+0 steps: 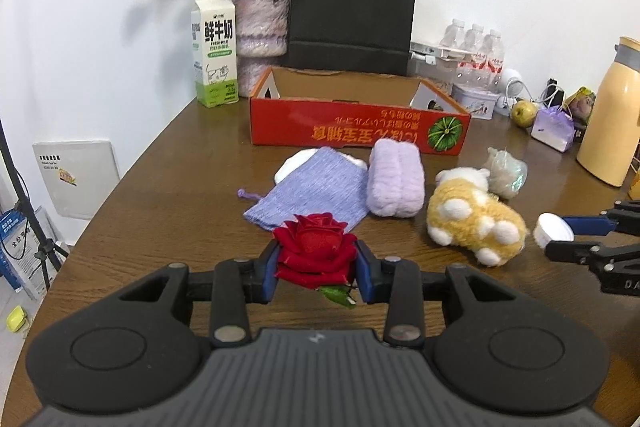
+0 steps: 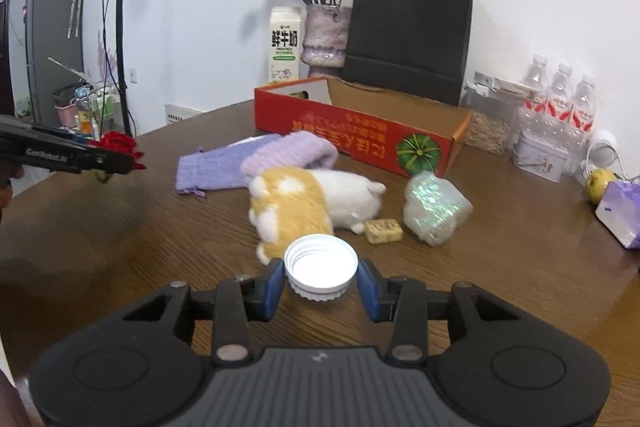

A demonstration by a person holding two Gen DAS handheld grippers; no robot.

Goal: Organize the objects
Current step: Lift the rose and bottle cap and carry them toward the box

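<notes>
Red rose [image 1: 316, 254] pinched between blue pads of left gripper [image 1: 316, 273], held above brown table [image 1: 160, 211], near centre of left wrist view, green leaf poking out below the bloom. Past it on the table: purple knit pouch [image 1: 312, 193] lying flat, with a fuzzy lilac roll [image 1: 396, 183] touching its right edge, then yellow-and-white plush toy [image 1: 474, 219] on its side, crinkly clear wrapper [image 1: 506, 171] just behind the plush. Red cardboard box [image 1: 356, 129] open on top, sits far centre, printing upside down, nothing visible in it. Behind box: milk carton [image 1: 214, 53] far left, fuzzy vase [image 1: 260, 23] with dried roses, black paper bag [image 1: 352, 13]. Far right: water bottles [image 1: 476, 55], apple [image 1: 524, 113], yellow thermos [image 1: 612, 115]. Right gripper [image 1: 560, 233] comes in at right edge, clamped on white cap [image 1: 554, 229]. Right wrist view: white cap [image 2: 321, 267] gripped between the blue pads of right gripper [image 2: 321, 281], open side up, off the table, near centre. Beyond it plush toy [image 2: 304, 205], a small tan block [image 2: 383, 230] touching its right side, wrapper [image 2: 434, 207] further right. Pouch [image 2: 216, 169] and lilac roll [image 2: 288, 153] behind plush, red box [image 2: 360, 135] far centre. Left gripper [image 2: 116, 157] at left edge holding rose [image 2: 120, 143], clear of the table.
</notes>
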